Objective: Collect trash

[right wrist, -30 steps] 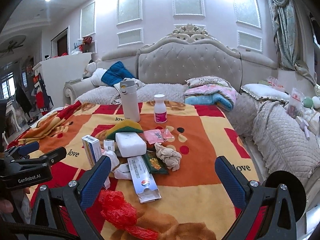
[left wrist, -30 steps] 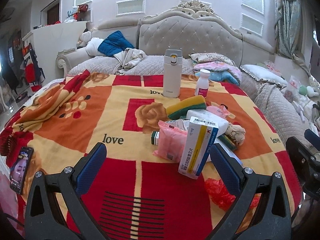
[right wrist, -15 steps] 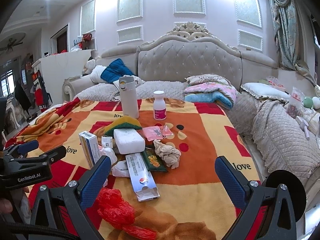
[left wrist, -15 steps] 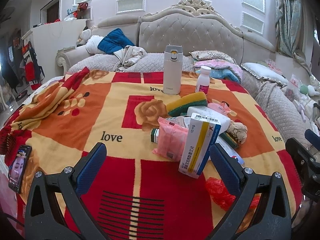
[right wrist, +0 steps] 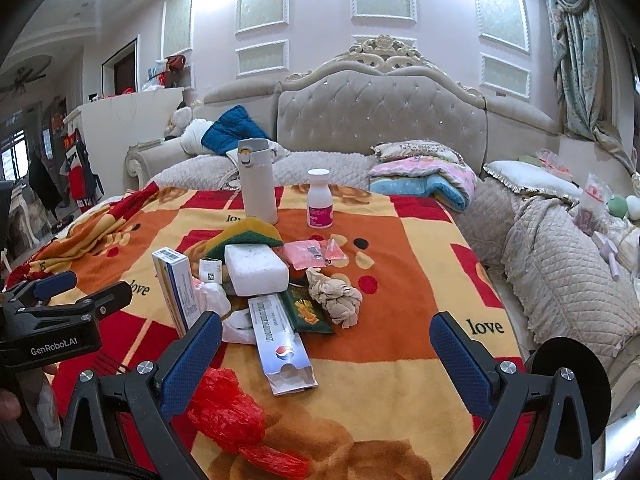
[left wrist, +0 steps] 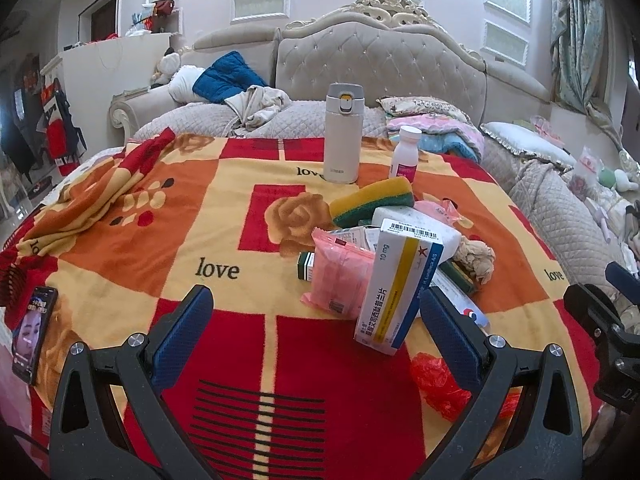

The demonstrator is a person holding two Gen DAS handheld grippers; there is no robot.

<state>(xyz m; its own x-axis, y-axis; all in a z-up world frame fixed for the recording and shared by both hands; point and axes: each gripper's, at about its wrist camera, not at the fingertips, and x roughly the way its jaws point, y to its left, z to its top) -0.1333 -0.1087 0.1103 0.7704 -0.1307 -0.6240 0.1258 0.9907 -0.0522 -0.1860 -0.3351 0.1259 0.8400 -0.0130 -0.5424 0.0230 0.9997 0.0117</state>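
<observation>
Left tool and right tool both spread wide, empty, near trash pile on blanket

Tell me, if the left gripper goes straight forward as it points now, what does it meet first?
Probably the pink packet, with the upright medicine box just right of that line. The left gripper is open and empty above the blanket; depth is unclear.

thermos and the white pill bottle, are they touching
Apart. The right wrist view shows a strip of blanket between the thermos and the pill bottle; both stand upright.
</observation>
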